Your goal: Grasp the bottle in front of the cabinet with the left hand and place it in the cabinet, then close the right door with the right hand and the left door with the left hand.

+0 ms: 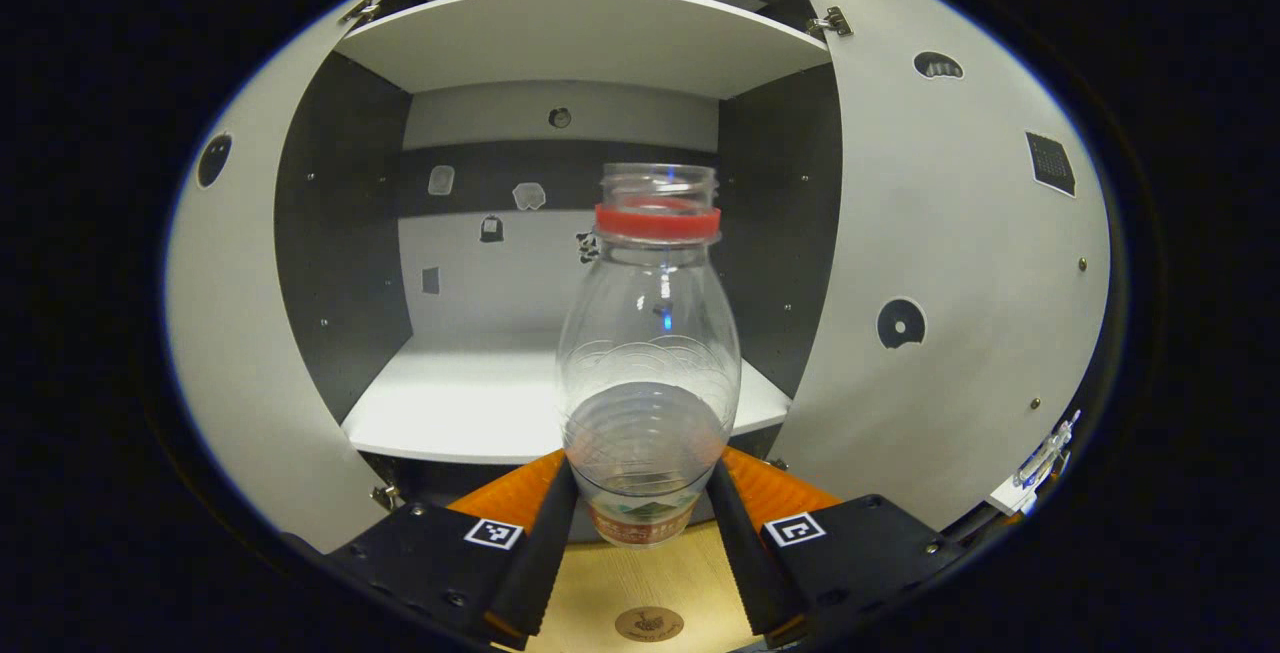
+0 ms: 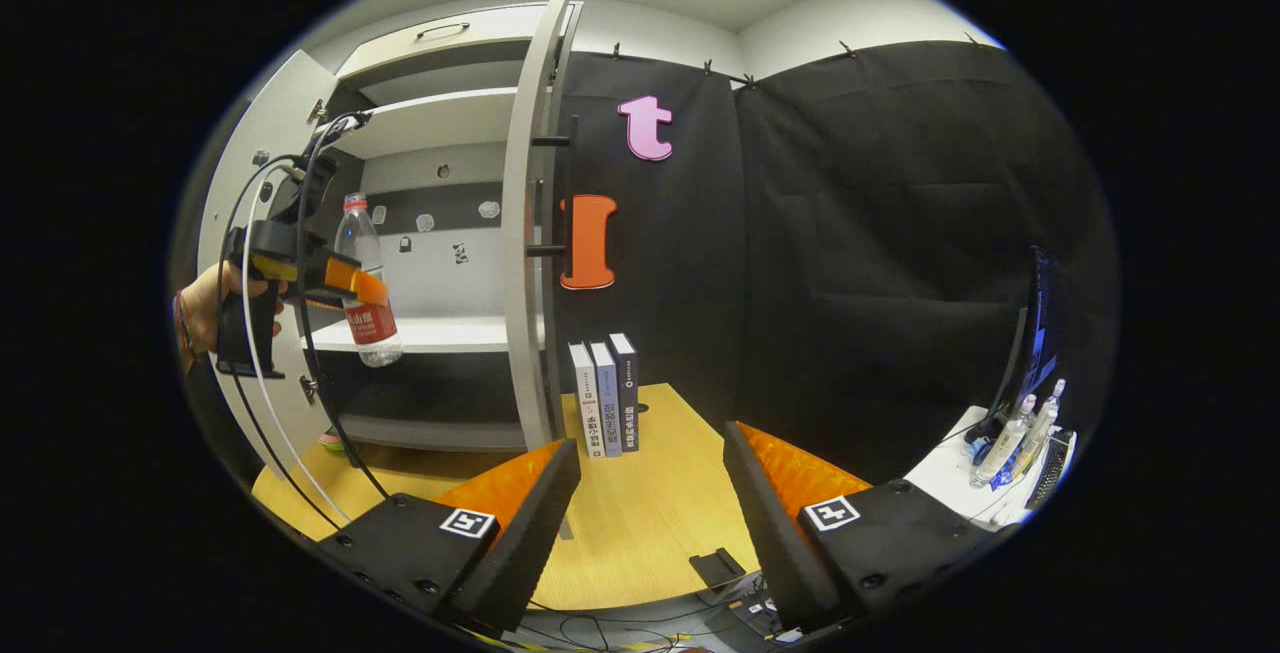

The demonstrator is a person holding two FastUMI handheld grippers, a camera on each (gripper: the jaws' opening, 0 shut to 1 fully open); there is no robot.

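Your left tongs (image 1: pixel 640 503) are clamped on the bottle (image 1: pixel 648 363), both fingers (image 1: pixel 545 543) pressing on its lower body just above the label, and the bottle stands upright between them with its red neck ring at the top and no cap on. In the left gripper view the bottle sits straight in front of the cabinet (image 1: pixel 590 33), lifted off the desk (image 1: pixel 640 583) and level with the cabinet's lower shelf (image 1: pixel 470 403), still outside the shelf's front edge; the left door (image 1: pixel 235 353) and right door (image 1: pixel 960 263) swing open to either side of it. This view looks deep into the cabinet, to its pale back wall and the shelf above. The right gripper view gives you the side look: your hand (image 2: pixel 205 308) holds the left tongs (image 2: pixel 350 283) with the bottle (image 2: pixel 365 283) in front of the cabinet (image 2: pixel 440 123) opening, its base just above the lower shelf (image 2: pixel 440 333), and cables loop down from the tool. The right door (image 2: pixel 530 233) shows edge-on here, with three books (image 2: pixel 605 398) standing on the desk (image 2: pixel 650 513) just beside it, on the side away from the cabinet opening. Your right tongs (image 2: pixel 650 493) stand apart, gripping nothing, low over the desk and well to the far side of that right door from the bottle.
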